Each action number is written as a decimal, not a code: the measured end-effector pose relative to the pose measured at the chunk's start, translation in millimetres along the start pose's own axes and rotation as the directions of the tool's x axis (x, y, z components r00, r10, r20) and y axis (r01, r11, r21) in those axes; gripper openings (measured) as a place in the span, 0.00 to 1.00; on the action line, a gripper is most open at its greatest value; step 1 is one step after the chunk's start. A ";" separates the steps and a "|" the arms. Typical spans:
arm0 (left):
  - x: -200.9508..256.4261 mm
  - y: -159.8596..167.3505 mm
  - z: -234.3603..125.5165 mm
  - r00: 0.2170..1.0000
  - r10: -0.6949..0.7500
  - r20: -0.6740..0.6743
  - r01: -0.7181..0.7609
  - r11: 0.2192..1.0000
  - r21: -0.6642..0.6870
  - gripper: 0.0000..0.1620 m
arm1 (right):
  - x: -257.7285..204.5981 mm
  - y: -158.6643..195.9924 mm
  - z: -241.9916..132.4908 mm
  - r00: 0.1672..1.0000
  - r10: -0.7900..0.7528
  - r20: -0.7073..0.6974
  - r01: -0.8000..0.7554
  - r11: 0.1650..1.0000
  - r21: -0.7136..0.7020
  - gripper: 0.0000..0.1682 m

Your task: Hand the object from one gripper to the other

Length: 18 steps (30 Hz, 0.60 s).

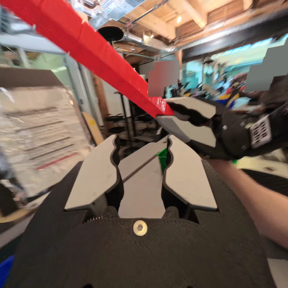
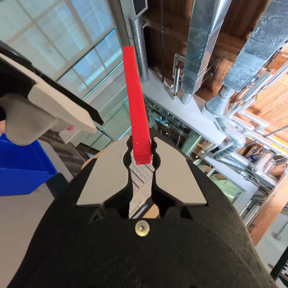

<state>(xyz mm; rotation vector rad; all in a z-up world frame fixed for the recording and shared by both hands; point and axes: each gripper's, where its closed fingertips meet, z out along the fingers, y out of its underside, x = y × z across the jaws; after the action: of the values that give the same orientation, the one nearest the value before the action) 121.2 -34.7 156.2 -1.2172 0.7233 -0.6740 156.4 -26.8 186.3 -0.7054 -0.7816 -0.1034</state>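
A long red stick (image 2: 137,109) rises between the fingers of my right gripper (image 2: 141,138), which is shut on its lower end. In the left wrist view the stick (image 1: 93,56) runs from the upper left down to the right gripper (image 1: 162,109), which pinches its end. My left gripper (image 1: 142,138) is open and empty, below and to the left of that pinch, apart from the stick. One finger of the left gripper (image 2: 62,102) shows at the left of the right wrist view, short of the stick.
A blue bin (image 2: 23,168) sits low on the left. A grey table top (image 1: 140,187) and a green thing (image 1: 162,157) lie under the left gripper. A person's forearm (image 1: 257,202) comes in from the right. Metal ducts (image 2: 198,46) run overhead. The gap from one gripper's tips to the other's is roughly 5 centimeters.
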 end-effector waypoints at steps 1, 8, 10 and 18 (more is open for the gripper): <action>0.2 -4.2 0.0 0.997 -0.074 -0.031 0.075 0.996 0.038 0.35 | -1.8 -3.1 -0.2 1.000 -0.010 -0.004 0.010 1.000 0.016 0.14; 0.6 -28.7 -12.2 0.944 -0.265 -0.197 0.302 0.934 0.192 0.24 | -41.0 -14.4 7.8 0.989 0.119 0.090 -0.127 0.987 0.094 0.14; -6.4 -26.1 -14.1 0.974 -0.185 -0.132 0.209 0.959 0.193 0.15 | -48.1 -13.4 9.6 0.987 0.134 0.092 -0.144 0.984 0.108 0.14; -34.6 -15.0 -20.9 0.997 -0.058 0.045 0.055 0.995 0.082 0.13 | -73.3 11.4 17.9 0.951 0.195 0.241 -0.202 0.979 0.005 0.20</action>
<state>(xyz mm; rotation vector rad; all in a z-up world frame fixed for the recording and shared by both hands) 82.6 -22.8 171.4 -1.1794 0.6190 -0.7125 96.8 -19.2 139.3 -0.7734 -0.9355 0.1796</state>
